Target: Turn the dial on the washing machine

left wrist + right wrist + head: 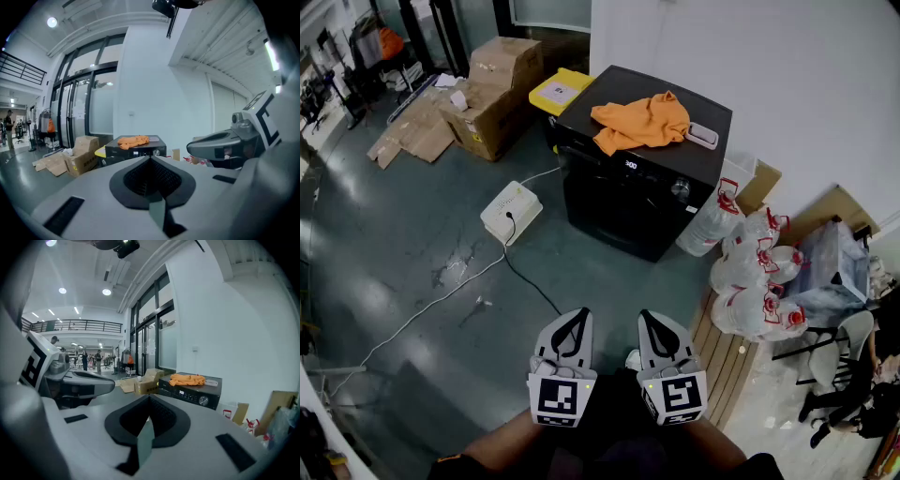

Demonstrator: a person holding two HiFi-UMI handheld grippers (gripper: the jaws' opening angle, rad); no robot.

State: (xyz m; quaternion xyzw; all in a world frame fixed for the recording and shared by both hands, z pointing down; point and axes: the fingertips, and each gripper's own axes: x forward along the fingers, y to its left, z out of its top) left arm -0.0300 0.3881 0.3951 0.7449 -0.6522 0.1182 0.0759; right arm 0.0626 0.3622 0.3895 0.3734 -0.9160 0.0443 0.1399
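**A:** What are the two grippers doing?

**B:** The left gripper (577,319) and the right gripper (651,321) are hovering side by side at the bottom of the head view. Both are pointing a little downward over the grey floor (412,253).

**A:** Are they gripping anything?

**B:** No. Each pair of jaws is sitting fully closed, pad against pad, with nothing between them.

**A:** And where is the washing machine?

**B:** The washing machine (619,202) is standing against the white wall (787,75), ahead of both grippers and well apart from them. Its dial (679,188) is showing at the right end of the front panel, with the lit display (631,165) to its left.

**A:** What is lying on top?

**B:** An orange cloth (639,122) is lying crumpled on the lid. A small white object (703,136) is resting just beside it on the right.

**A:** And around the machine?

**B:** Cardboard boxes (492,103) are standing to its left, with a yellow bin (560,91) near its back corner. A white box (512,212) is sitting on the floor in front, with a cable (431,305) trailing from it. Plastic bags (759,281) are piling up to the machine's right.
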